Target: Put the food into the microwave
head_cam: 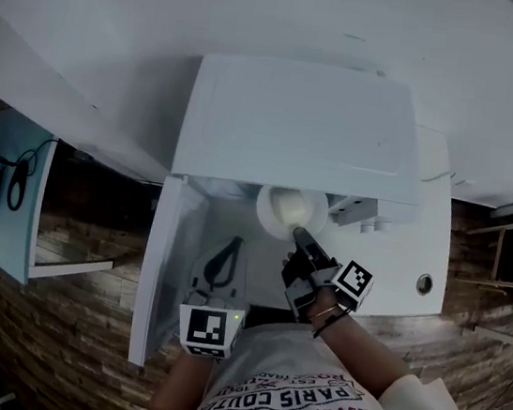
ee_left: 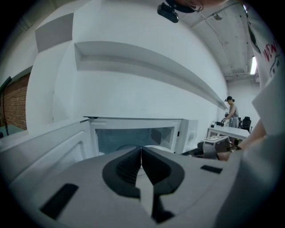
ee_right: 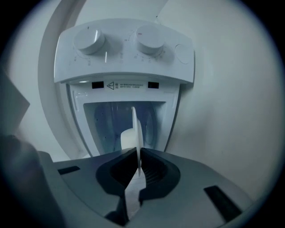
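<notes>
The white microwave (head_cam: pixel 296 124) stands on a white counter with its door (head_cam: pixel 168 263) swung open to the left. My right gripper (head_cam: pixel 298 234) is shut on the rim of a white plate (head_cam: pixel 284 211), which sits at the mouth of the cavity. In the right gripper view the plate (ee_right: pixel 135 129) shows edge-on between the jaws, a pale lump of food (ee_right: pixel 127 139) on it, and the control knobs (ee_right: pixel 89 41) beyond. My left gripper (head_cam: pixel 228 254) hovers in front of the open door, shut and empty. Its view looks into the cavity (ee_left: pixel 133 136).
The counter (head_cam: pixel 436 243) has a round hole (head_cam: pixel 424 284) at its right. A white shelf (ee_left: pixel 147 67) juts from the wall above the microwave. A person (ee_left: pixel 230 111) stands far off by a table (ee_left: pixel 227 132). Brick floor lies on both sides.
</notes>
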